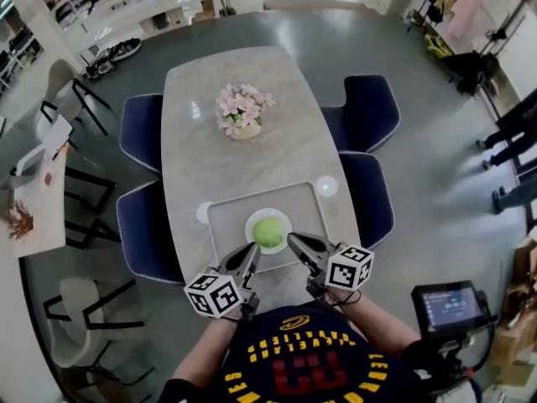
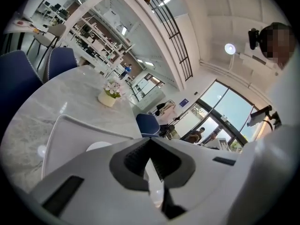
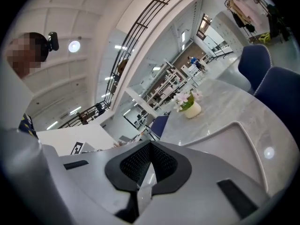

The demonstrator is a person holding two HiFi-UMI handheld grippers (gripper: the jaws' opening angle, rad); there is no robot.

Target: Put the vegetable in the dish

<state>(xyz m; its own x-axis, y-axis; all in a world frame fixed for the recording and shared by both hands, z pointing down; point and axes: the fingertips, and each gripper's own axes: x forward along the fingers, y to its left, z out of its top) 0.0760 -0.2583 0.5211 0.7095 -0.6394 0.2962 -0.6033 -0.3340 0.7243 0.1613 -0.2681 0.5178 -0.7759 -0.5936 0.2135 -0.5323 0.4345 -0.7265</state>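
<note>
Vegetable (image 1: pixel 268 232) in dish (image 1: pixel 250 224); left gripper (image 1: pixel 253 248) and right gripper (image 1: pixel 293 238) closed, empty.

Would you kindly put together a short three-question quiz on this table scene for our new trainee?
1. True or false: the green vegetable lies on the bare tray, outside the white dish.
2. Multiple choice: how do the left gripper and the right gripper stand?
A. Both shut, holding nothing.
B. Left shut on the vegetable, right open.
C. Both wide open.
3. Fill in: beyond the tray, further along the table, stands a pot of flowers whose blooms are ___.

Key: 1 false, the vegetable sits in the dish; 2 A; 3 pink.
</note>
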